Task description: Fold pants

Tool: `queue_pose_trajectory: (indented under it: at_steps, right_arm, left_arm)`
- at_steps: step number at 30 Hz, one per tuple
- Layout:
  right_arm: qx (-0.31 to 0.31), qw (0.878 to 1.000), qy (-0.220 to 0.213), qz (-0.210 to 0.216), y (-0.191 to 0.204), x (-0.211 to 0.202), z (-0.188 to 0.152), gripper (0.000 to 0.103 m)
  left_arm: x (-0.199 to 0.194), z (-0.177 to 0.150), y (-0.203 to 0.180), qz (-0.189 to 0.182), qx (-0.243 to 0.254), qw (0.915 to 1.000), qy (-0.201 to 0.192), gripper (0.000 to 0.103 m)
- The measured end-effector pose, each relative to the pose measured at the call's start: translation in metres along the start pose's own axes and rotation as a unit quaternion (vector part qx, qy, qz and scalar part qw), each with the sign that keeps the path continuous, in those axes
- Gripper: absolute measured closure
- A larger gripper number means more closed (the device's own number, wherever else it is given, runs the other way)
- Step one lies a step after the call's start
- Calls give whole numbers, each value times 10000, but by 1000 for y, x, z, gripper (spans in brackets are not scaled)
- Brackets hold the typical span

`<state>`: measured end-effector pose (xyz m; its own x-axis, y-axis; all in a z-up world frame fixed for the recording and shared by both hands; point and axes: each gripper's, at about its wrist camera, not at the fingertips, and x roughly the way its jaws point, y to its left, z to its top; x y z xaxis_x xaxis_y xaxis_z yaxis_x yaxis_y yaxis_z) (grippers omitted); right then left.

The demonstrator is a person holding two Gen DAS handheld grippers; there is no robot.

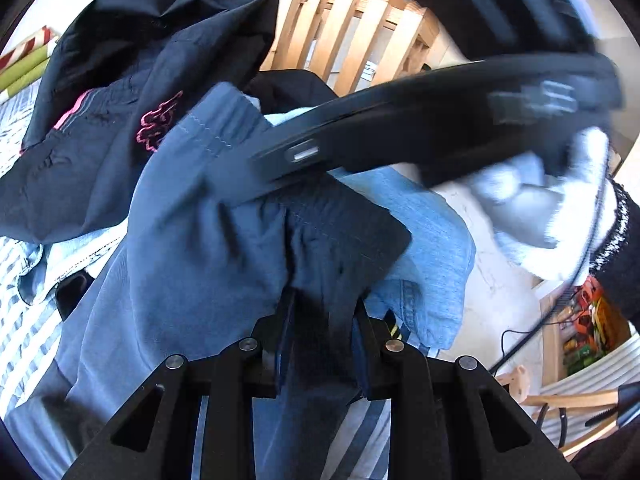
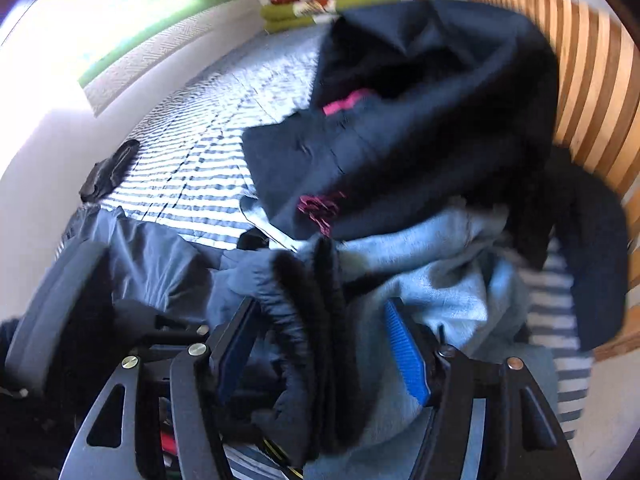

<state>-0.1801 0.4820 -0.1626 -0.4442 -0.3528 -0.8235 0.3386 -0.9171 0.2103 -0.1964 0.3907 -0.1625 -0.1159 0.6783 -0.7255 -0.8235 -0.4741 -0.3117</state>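
Note:
Blue-grey pants point(image 1: 192, 220) lie bunched on a pile of clothes. In the left wrist view a fold of them runs down between the fingers of my left gripper point(image 1: 324, 312), whose jaws stand a little apart, loose around the cloth. In the right wrist view my right gripper point(image 2: 320, 312) is open wide. Its blue pads point(image 2: 404, 352) stand clear of the dark fuzzy-lined waistband point(image 2: 316, 320) that lies between them. The right tool's black housing point(image 1: 420, 128) crosses the left view, blurred, held by a white-gloved hand point(image 1: 540, 208).
Black pants with a pink logo point(image 1: 120, 100) point(image 2: 420, 120) and light blue jeans point(image 1: 432, 240) point(image 2: 432, 280) lie heaped under and behind. Striped bedding point(image 2: 192, 152) spreads to the left with a small black object point(image 2: 108, 172) on it. A wooden slatted frame point(image 2: 592, 80) stands behind.

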Motion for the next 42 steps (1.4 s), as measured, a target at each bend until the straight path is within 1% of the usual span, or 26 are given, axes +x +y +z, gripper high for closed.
queue_pose_trajectory:
  at_steps: [2, 4, 7, 10, 12, 14, 15, 16, 18, 19, 21, 23, 26, 28, 29, 31, 32, 33, 34, 35, 37, 38, 39, 40, 41, 42]
  right_arm:
    - [-298, 9994, -163, -108, 12, -13, -1, 43]
    - [-407, 9989, -242, -36, 17, -18, 1, 43]
    - [-353, 9994, -48, 15, 12, -3, 6, 43]
    - [-186, 9991, 372, 44, 0, 27, 9, 43]
    - [39, 9987, 466, 195, -9, 36, 8, 43]
    - [244, 9988, 351, 236, -11, 34, 6, 58]
    - [272, 9986, 307, 322, -9, 31, 5, 76]
    - [247, 9985, 262, 413, -4, 25, 3, 86]
    - [25, 9997, 51, 221, 17, 10, 2, 89]
    - [-48, 9999, -55, 93, 27, 1, 1, 89]
    - [-92, 9993, -360, 69, 45, -23, 1, 90]
    - [-80, 9977, -669, -120, 55, -54, 4, 91]
    - [355, 9926, -1119, -320, 38, -93, 5, 91]
    - [852, 9894, -1038, -550, 9, -92, 0, 91]
    - [1042, 9883, -773, -804, -2, -76, -3, 91]
    - [1016, 9839, -206, -1457, -11, -45, -9, 91]
    - [1027, 9817, -67, -1601, -13, -35, -10, 91]
    - [1127, 9812, -11, -1568, -17, -30, -13, 91]
    - [1247, 9811, 4, -1482, -19, -27, -13, 91]
    - [1372, 9800, -6, -1441, -22, -26, -11, 91]
    - [1526, 9776, 68, -1451, -24, -25, -8, 91]
    - [1495, 9774, 101, -1490, -22, -26, -7, 91]
    - [1452, 9773, 128, -1538, -20, -26, -5, 91]
    - [1408, 9770, 158, -1594, -18, -27, -4, 91]
    - [1380, 9767, 176, -1634, -16, -29, -2, 91]
    - [1367, 9761, 197, -1680, -15, -31, -1, 91]
  left_arm:
    - [1, 0, 5, -11, -21, 10000, -5, 76]
    - [2, -1, 8, -35, -41, 10000, -9, 76]
    - [4, -1, 12, -32, -30, 10000, -13, 76]
    - [6, -2, 16, -23, -9, 10000, -13, 76]
    - [7, -2, 20, -5, -15, 10000, -1, 76]
    - [8, -3, 24, 31, -52, 10000, 28, 76]
    - [7, -3, 25, 42, -75, 10000, 41, 76]
    - [5, -4, 26, 43, -97, 9999, 59, 76]
    - [-5, -8, 28, 68, -96, 9999, 24, 74]
    - [-16, -11, 30, 85, -126, 9999, -37, 73]
    - [-43, -19, 38, 74, -301, 9994, -175, 63]
    - [-80, -33, 49, 163, -459, 9983, -328, 59]
    - [-148, -56, 70, 740, -587, 9943, -494, 59]
    - [-199, -86, 92, 1121, -836, 9887, -542, 59]
    - [-227, -107, 101, 1462, -1050, 9821, -561, 59]
    - [-280, -140, 127, 2025, -1531, 9656, -560, 58]
    - [-311, -159, 149, 2396, -1920, 9500, -575, 58]
    - [-332, -175, 168, 2744, -2211, 9340, -586, 58]
    - [-354, -194, 179, 3177, -2498, 9129, -572, 58]
    - [-388, -220, 185, 3626, -2853, 8856, -537, 58]
    - [-431, -267, 221, 4038, -3547, 8420, -462, 56]
    - [-462, -300, 241, 4283, -4027, 8075, -487, 56]
    - [-482, -322, 258, 4370, -4387, 7832, -564, 54]
    - [-504, -350, 268, 4300, -4747, 7649, -683, 52]
    - [-524, -374, 280, 4193, -5170, 7415, -839, 49]
    - [-542, -399, 287, 4001, -5519, 7243, -1035, 45]
